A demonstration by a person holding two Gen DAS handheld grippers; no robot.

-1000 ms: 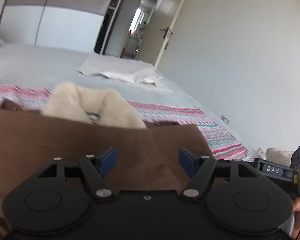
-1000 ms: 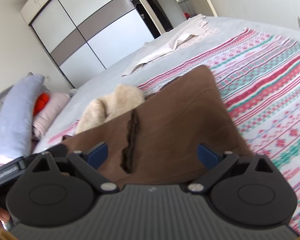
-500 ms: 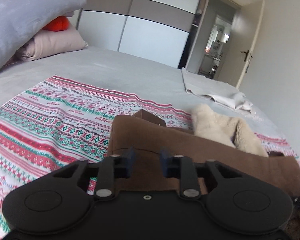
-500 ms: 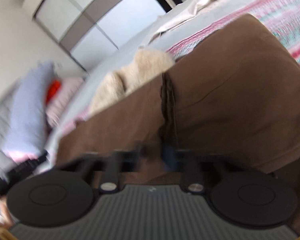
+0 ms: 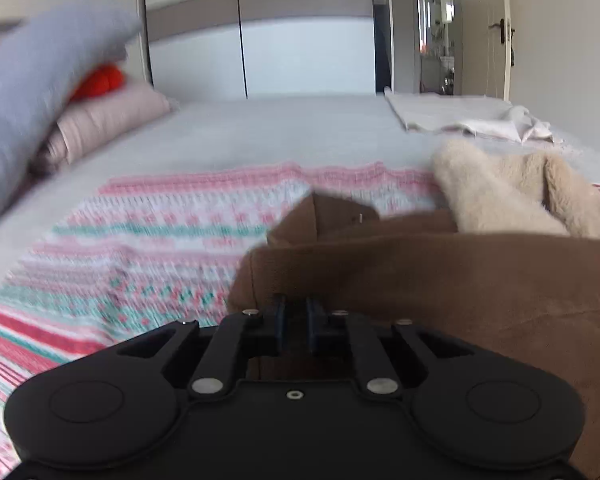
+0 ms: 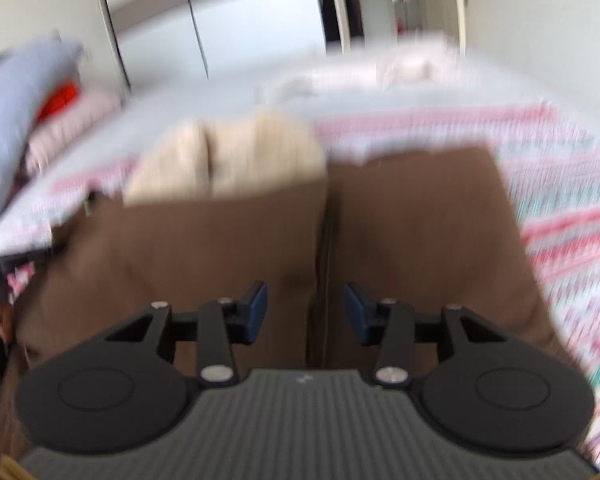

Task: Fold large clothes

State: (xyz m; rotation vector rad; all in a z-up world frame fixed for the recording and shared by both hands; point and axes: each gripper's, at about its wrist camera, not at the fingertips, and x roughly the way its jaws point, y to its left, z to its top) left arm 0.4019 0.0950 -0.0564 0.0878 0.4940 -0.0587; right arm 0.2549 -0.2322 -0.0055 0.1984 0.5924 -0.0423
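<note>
A brown coat (image 5: 460, 280) with a cream fleece collar (image 5: 508, 196) lies on a patterned blanket (image 5: 148, 248) on the bed. My left gripper (image 5: 296, 320) is shut on the coat's left edge. In the right wrist view, the coat (image 6: 420, 232) lies folded with its front seam running down the middle, its collar (image 6: 228, 164) at the far end. My right gripper (image 6: 305, 312) is open, its blue pads (image 6: 256, 310) on either side of the seam, just above the cloth. This view is blurred.
A grey pillow (image 5: 36, 92), a pink pillow (image 5: 104, 120) and an orange item (image 5: 100, 80) sit at the bed's left. A white cloth (image 5: 460, 116) lies at the far right of the bed. A wardrobe (image 5: 300, 40) and a doorway (image 5: 436, 40) stand behind.
My left gripper has closed on the coat's edge and stayed shut. My right gripper closed half a second ago and is now open again, with the view swinging to face the coat squarely.
</note>
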